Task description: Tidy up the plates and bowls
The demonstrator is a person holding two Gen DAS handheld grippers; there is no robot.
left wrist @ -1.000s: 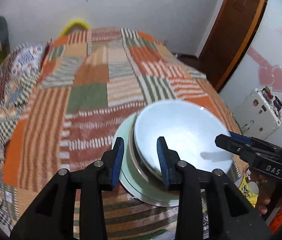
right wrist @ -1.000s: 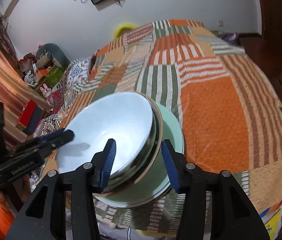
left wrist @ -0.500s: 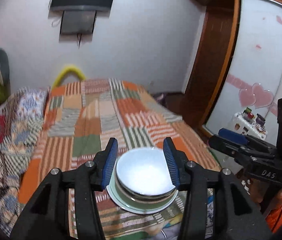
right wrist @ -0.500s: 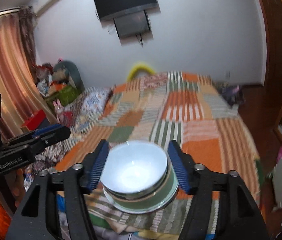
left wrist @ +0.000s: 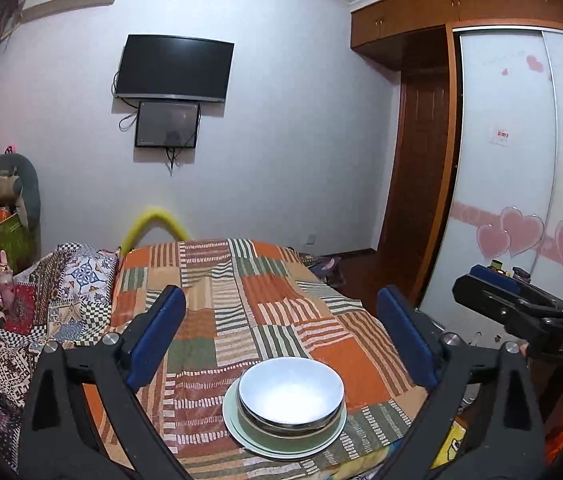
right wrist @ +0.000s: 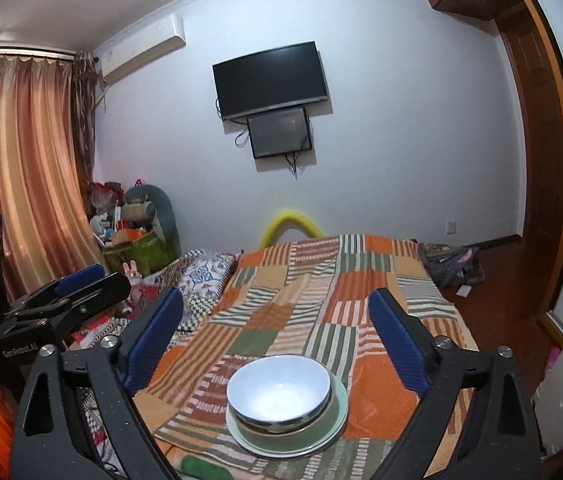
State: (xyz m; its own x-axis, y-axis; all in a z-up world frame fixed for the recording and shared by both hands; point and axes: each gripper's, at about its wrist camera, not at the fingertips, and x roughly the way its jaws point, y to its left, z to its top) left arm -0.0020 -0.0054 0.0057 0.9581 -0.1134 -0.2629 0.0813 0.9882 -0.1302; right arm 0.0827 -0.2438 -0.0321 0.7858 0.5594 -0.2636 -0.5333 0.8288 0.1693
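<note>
Both grippers are pulling up and away from the stack compared with a second ago, when their blue pads were flanking the white bowl's rim at close range; now the whole dish pile is looking small and low in each view, and far more of the room is showing.

Sitting on top of the stack, the white bowl (left wrist: 290, 388) is nesting in a darker bowl (left wrist: 281, 426), which is resting on the pale green plate (left wrist: 237, 428), all near the closest edge of the patchwork quilt (left wrist: 241, 312). Nothing else dish-like is lying on the quilt (as far as these views reach), so the organizing is looking essentially finished, with only the retreat under way.

Above the stack, the left gripper (left wrist: 281, 338) is spreading its jaws wide with nothing between the pads. Seen from the other side of the stack, the right gripper (right wrist: 277, 338) is likewise opening, empty, well clear of the bowl rim.
</note>
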